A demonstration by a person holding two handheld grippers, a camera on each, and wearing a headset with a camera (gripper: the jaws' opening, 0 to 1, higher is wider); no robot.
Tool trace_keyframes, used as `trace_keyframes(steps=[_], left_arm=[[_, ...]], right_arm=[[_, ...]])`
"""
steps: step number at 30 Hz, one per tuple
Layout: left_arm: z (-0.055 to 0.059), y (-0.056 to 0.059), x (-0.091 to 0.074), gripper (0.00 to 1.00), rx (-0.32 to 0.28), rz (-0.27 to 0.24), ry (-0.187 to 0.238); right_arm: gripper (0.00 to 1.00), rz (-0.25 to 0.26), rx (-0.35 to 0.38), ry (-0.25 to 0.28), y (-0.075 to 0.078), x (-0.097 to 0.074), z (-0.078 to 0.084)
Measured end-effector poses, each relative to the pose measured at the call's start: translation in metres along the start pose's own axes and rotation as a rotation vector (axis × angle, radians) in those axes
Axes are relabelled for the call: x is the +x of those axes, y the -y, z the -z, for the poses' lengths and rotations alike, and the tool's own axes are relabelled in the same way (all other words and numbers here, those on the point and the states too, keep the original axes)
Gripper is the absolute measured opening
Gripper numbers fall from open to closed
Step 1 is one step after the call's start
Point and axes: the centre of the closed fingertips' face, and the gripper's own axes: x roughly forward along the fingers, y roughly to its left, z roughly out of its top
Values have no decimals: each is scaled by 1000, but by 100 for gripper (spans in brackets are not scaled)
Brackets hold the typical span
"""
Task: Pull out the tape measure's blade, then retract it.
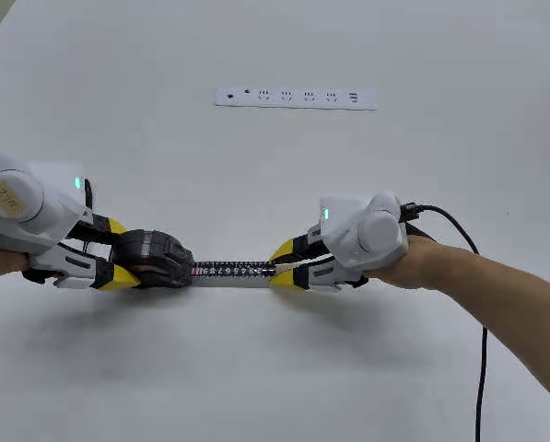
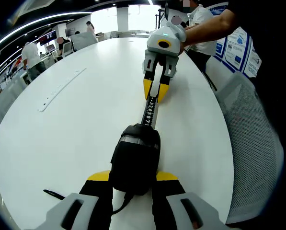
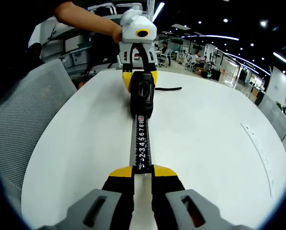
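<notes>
Right gripper (image 1: 282, 264) pinching the blade (image 1: 233, 270) tip, left gripper (image 1: 118, 251) clamped round the tape measure case (image 1: 155, 258) on the white table (image 1: 256, 166), only a short stretch out, so it's the pull-out step, and next the hands likely draw straight apart.

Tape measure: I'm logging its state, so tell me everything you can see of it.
The tape measure has a black, plastic-looking case on the white table, held by the left gripper. Its numbered blade is pulled out a short way, straight and low over the table; the right gripper pinches its tip.
</notes>
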Motion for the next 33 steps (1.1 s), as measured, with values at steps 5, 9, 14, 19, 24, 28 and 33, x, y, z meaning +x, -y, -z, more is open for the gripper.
trace_keyframes(steps=[5,9,14,19,24,28,33], left_arm=[[0,0,0,28,0,1,0],[0,0,0,28,0,1,0],[0,0,0,28,-1,1,0],[0,0,0,28,-1,1,-1],[0,0,0,28,-1,2,-2],[0,0,0,28,-1,2,-2],[0,0,0,28,-1,3,-2]], right_arm=[[11,2,3,-6,0,-6,5],[11,5,4,-12,0,-11,10],[11,7,7,-15,0,-15,13],[11,8,10,-18,0,-17,15],[11,9,12,-22,0,-21,19],[11,10,14,-27,0,-25,22],[11,12,17,-30,0,-28,25]])
